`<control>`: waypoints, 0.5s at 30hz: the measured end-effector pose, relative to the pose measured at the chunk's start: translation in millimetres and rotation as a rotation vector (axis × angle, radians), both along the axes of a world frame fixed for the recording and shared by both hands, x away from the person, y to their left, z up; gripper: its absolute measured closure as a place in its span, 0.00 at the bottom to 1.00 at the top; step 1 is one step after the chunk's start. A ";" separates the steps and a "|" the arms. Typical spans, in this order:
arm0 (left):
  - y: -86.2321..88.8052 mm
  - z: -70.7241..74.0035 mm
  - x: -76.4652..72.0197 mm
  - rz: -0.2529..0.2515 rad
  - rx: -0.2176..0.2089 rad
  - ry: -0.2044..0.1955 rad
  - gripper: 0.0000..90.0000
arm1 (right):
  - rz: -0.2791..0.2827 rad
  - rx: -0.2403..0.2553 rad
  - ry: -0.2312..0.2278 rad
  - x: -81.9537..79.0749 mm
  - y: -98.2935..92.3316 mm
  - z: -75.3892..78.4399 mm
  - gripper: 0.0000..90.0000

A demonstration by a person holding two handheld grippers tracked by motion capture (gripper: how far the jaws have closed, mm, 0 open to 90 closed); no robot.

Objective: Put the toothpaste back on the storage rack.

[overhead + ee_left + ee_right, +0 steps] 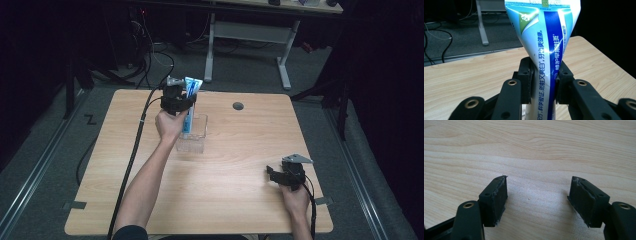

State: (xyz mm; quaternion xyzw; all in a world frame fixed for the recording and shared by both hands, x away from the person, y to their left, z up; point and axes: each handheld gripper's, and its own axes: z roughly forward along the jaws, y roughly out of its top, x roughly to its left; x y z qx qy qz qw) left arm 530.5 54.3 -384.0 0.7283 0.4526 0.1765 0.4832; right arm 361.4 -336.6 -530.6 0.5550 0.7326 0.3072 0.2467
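Observation:
A blue and white toothpaste tube (190,102) stands upright, its lower end inside a clear plastic box (196,139) near the table's middle back. My left gripper (182,102) is shut on the tube's body. In the left gripper view the tube (544,42) rises between the two black jaws, pinched where they meet, with my left gripper (543,80) squeezing it. My right gripper (280,175) rests low over the wood at the front right, open. In the right gripper view its jaws stand wide apart over bare wood, my right gripper (539,195) holding nothing.
The wooden table (235,165) has a round cable hole (238,106) at the back. A black cable (134,150) trails from the left gripper off the front edge. Behind the table stands a white desk frame (250,40) on grey carpet.

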 end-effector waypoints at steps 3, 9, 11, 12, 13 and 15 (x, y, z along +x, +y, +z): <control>0.4 -3.1 0.4 0.002 0.007 0.006 0.80 | 0.000 0.000 0.000 0.0 0.0 0.0 0.35; -0.1 -7.9 0.1 0.004 0.030 0.018 0.80 | 0.001 -0.002 -0.001 0.1 -0.1 0.0 0.35; 0.6 -9.5 0.0 0.006 0.025 0.025 0.80 | 0.001 -0.002 -0.001 0.1 -0.1 0.0 0.35; 1.0 -10.1 0.1 0.006 0.024 0.030 0.80 | 0.002 -0.002 -0.001 0.1 -0.1 0.0 0.35; 1.5 -11.1 0.3 0.006 0.023 0.035 0.80 | 0.000 0.000 0.000 0.0 0.1 0.0 0.35; 1.9 -12.9 0.1 0.009 0.028 0.041 0.79 | 0.002 -0.002 -0.001 0.1 -0.1 0.0 0.35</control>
